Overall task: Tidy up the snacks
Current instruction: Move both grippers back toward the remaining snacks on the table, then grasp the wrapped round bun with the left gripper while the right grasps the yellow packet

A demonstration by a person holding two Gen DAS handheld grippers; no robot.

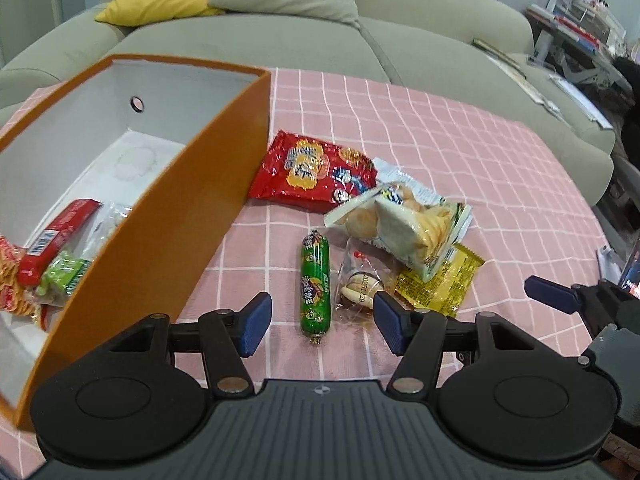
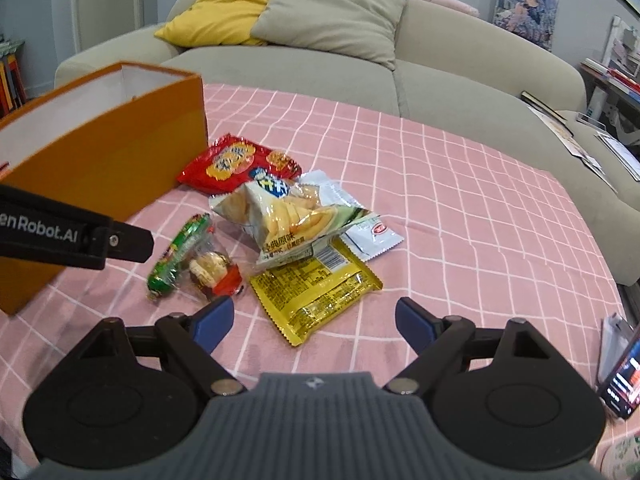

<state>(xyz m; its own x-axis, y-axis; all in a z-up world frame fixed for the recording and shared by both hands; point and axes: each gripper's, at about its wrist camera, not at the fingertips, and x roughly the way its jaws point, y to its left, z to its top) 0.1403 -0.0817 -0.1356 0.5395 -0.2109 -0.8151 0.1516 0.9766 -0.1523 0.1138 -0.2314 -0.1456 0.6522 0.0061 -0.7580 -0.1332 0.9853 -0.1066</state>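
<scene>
Your left gripper (image 1: 320, 322) gapes over a glossy green sausage (image 1: 315, 287); your right gripper (image 2: 314, 322) spread above a crinkly yellow packet (image 2: 316, 292).

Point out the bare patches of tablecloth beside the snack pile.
Bare: the pink cloth right of the yellow packet and behind the pile toward the sofa. Crowded: the strip between the orange box and green sausage, where the left claw hovers open.

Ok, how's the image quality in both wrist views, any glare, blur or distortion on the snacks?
Left wrist view: strong fisheye bending of the orange box and checked cloth; glare on the red snack bag; green sausage sharp. Right wrist view: same curvature, dark corners, soft even light; glare on the chip bag; yellow packet readable.
</scene>
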